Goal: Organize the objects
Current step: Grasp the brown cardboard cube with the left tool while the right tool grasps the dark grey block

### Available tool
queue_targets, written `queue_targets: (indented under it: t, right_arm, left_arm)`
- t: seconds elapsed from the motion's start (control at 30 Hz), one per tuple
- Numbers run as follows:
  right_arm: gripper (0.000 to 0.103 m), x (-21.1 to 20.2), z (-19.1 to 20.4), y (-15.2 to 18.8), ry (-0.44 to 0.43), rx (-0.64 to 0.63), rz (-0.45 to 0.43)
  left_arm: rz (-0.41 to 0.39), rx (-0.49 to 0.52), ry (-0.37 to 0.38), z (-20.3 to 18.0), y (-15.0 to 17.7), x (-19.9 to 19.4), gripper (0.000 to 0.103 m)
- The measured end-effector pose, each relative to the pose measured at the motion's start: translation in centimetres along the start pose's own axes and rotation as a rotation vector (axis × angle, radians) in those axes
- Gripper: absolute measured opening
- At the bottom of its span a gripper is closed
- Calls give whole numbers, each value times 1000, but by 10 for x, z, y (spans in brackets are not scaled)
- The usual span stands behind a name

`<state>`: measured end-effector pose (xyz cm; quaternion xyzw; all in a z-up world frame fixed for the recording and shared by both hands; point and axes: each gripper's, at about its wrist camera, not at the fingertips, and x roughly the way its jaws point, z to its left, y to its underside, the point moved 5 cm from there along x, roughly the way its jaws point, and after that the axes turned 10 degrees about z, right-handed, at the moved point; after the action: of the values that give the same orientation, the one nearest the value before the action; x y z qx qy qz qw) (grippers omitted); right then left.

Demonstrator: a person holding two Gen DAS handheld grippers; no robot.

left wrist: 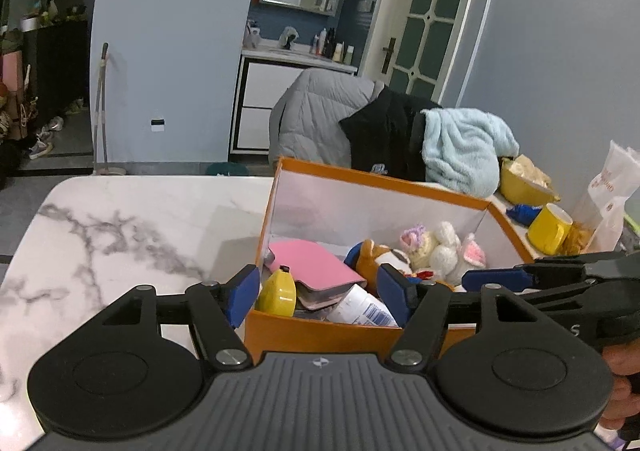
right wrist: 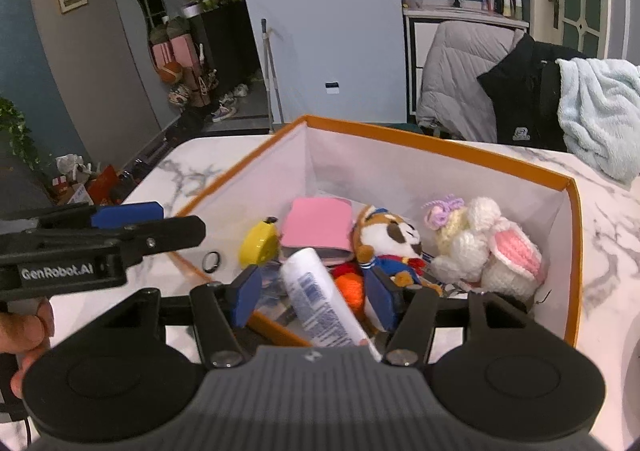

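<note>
Orange box of small things on marble table, both grippers at near rim.

Left gripper and right gripper: jaws spread wide, gripping nothing. Inside box: white tube between right jaws, yellow tape measure, pink pouch, plush dog, crocheted rabbit. Black ring just beside box, on table.

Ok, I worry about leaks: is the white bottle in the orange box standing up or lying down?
Lying down. The white bottle is tipped on its side across other items in the orange box. Its cap is hidden, so whether it is closed: cannot tell.
</note>
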<state>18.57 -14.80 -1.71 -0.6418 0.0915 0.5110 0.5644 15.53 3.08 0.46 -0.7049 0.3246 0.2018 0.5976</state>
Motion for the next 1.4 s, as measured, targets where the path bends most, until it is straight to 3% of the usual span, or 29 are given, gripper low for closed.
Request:
queue_targets:
  t: [0.43, 0.73, 1.03, 1.23, 1.4]
  right_arm:
    - [62, -31, 22, 13, 24, -52, -41]
    - [55, -24, 36, 28, 23, -157, -11]
    - [52, -10, 54, 40, -11, -283, 25]
    - [39, 14, 52, 51, -7, -295, 80]
    - [38, 21, 49, 48, 3, -275, 57]
  left_arm:
    - [32, 88, 16, -21, 37, -21, 85]
    - [126, 298, -6, -47, 89, -4, 89]
    - [187, 254, 26, -43, 107, 13, 89]
    - [211, 299, -2, -46, 116, 22, 89]
    - [212, 286, 10, -44, 113, 28, 88]
